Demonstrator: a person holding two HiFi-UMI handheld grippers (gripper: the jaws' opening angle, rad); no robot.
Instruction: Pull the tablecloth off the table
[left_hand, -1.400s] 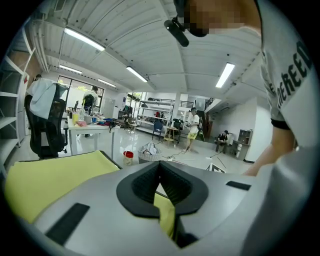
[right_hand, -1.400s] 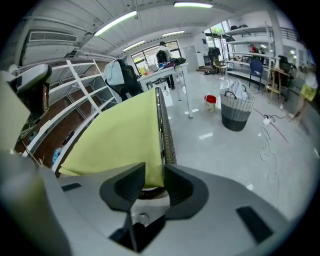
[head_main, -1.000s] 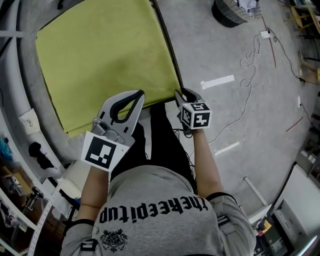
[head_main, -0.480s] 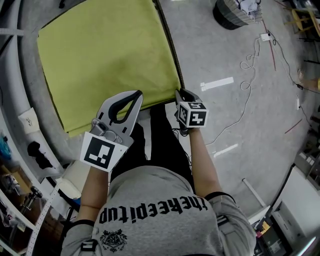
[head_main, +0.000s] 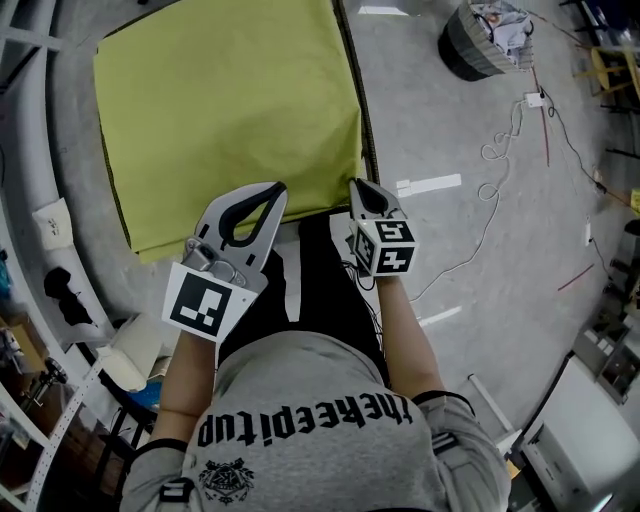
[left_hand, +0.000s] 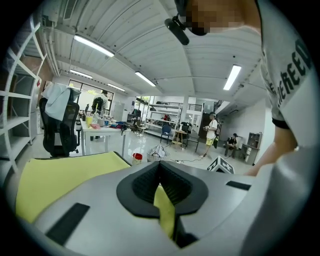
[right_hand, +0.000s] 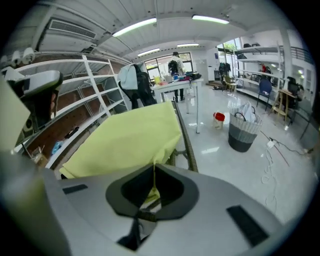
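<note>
A yellow-green tablecloth covers the table ahead of the person in the head view. My left gripper is shut on the cloth's near edge, and a fold of tablecloth runs between its jaws in the left gripper view. My right gripper sits at the near right corner. Its jaws have just been closing, and they now pinch the corner of the tablecloth, which rises in a peak from the table towards them.
A black table frame rail runs along the cloth's right side. On the grey floor to the right lie a white cable and tape strips; a dark basket stands far right. Shelving lines the left.
The right gripper's jaws have closed on the cloth's near right corner and lifted it a little. The left gripper has hardly shifted. The head view has shifted, so the cloth sits further right.
</note>
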